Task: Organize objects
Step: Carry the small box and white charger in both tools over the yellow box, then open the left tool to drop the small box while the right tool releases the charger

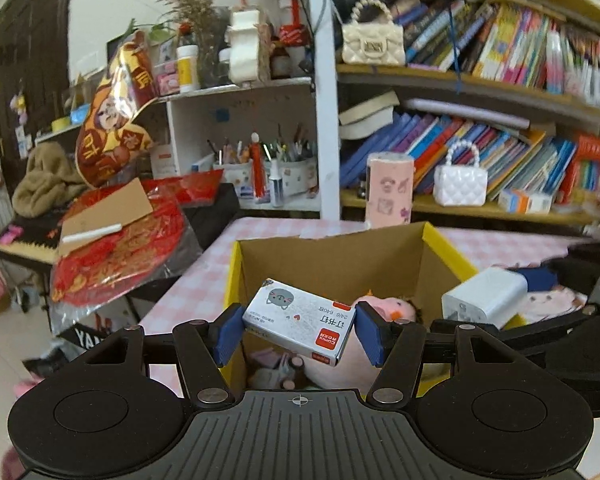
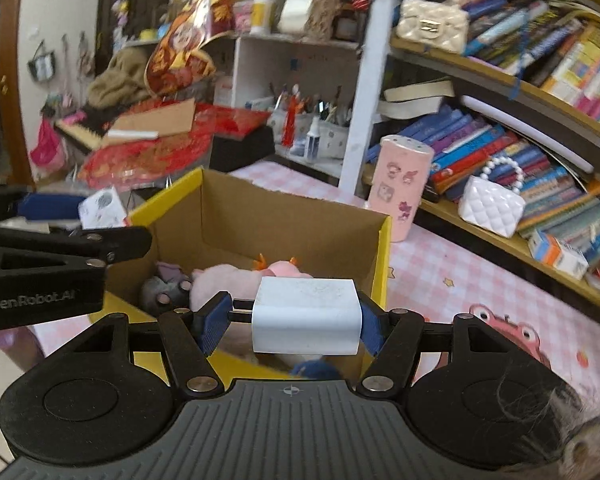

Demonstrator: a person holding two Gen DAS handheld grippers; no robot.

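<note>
My left gripper (image 1: 298, 330) is shut on a small staple box (image 1: 300, 320) with a grey cat print and red label, held above the open yellow cardboard box (image 1: 340, 256). My right gripper (image 2: 292, 326) is shut on a white charger plug (image 2: 306, 320), held over the same cardboard box (image 2: 284, 216) near its front rim. Pink and grey plush toys (image 2: 220, 280) lie inside the box. The charger also shows in the left wrist view (image 1: 484, 298), and the staple box in the right wrist view (image 2: 102, 208).
The box stands on a pink checked tablecloth (image 2: 440, 276). A pink cylinder container (image 2: 404, 188) stands behind it. Bookshelves (image 1: 480, 144) hold books and two small quilted handbags (image 1: 460, 182). Red decorations (image 1: 120, 248) pile up on a keyboard at left.
</note>
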